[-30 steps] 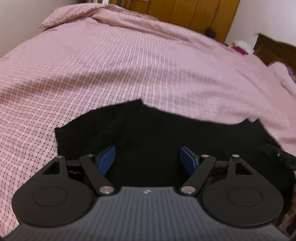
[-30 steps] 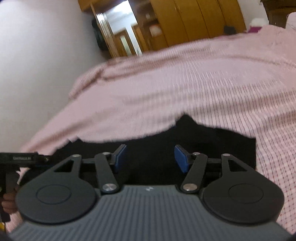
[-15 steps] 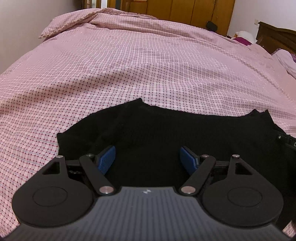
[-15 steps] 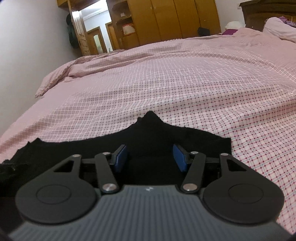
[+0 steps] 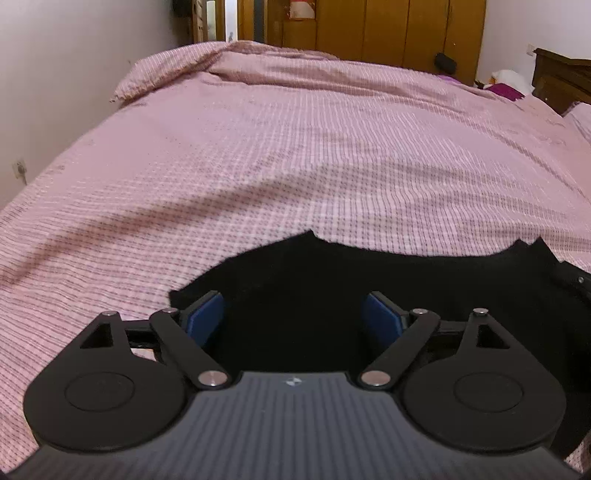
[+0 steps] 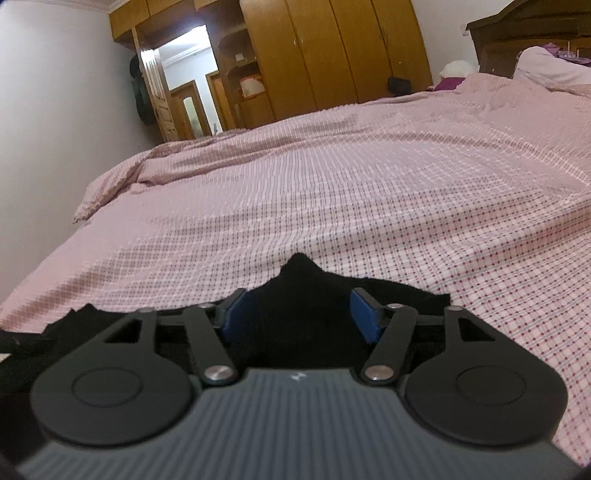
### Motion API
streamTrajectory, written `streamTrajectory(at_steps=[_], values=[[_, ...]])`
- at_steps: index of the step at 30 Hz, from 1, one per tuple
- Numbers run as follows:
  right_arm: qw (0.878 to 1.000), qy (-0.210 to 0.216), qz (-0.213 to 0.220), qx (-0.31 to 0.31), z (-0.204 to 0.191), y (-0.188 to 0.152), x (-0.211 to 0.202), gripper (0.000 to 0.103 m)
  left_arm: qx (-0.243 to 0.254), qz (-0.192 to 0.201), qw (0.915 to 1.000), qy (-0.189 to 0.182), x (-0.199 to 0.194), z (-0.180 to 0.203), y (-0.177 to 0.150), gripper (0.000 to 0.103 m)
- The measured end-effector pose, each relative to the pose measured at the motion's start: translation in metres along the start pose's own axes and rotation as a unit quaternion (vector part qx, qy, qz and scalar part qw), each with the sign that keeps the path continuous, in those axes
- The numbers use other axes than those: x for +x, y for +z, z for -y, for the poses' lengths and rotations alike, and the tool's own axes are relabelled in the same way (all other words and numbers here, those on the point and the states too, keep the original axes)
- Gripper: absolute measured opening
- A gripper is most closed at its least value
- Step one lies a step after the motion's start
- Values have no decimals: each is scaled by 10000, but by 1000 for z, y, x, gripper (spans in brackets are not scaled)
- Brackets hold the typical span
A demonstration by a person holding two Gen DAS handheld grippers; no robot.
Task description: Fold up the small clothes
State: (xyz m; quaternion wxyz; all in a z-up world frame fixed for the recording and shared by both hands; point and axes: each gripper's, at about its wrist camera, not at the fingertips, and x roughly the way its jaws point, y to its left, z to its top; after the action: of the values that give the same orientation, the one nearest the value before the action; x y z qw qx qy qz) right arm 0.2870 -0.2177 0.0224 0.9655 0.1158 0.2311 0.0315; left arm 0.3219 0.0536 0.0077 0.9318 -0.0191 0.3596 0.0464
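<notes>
A black garment (image 5: 369,273) lies flat on the pink checked bedspread (image 5: 295,147), close in front of both grippers. My left gripper (image 5: 293,306) hovers over the garment's left part, its jaws opening wide, with only cloth lying beneath and nothing pinched between the blue pads (image 5: 205,314). In the right wrist view the garment (image 6: 406,295) shows a small peak at its far edge. My right gripper (image 6: 300,306) hangs above that part, jaws also opening, and its pads (image 6: 364,317) stand clear of the cloth.
The bedspread (image 6: 369,184) stretches far ahead, bunched at its far left corner (image 5: 177,70). Wooden wardrobes (image 6: 332,51) and a lit doorway (image 6: 184,77) stand beyond. A pillow (image 6: 546,70) and dark headboard (image 6: 524,33) sit at the far right. A white wall (image 5: 74,74) borders the left.
Both grippers' jaws have spread wider. The left gripper rose and tipped up, so the garment sits lower in its view. The right view steadied and now shows more of the room.
</notes>
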Motion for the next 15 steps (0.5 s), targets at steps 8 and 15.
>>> streamTrajectory(at_steps=[8, 15], values=[[9997, -208, 127, -27, 11, 12, -33, 67, -132, -46, 9998, 109, -2, -18, 4, 94], [9984, 34, -174, -542, 22, 28, -13, 67, -193, -228, 9992, 258, 18, -27, -2, 95]])
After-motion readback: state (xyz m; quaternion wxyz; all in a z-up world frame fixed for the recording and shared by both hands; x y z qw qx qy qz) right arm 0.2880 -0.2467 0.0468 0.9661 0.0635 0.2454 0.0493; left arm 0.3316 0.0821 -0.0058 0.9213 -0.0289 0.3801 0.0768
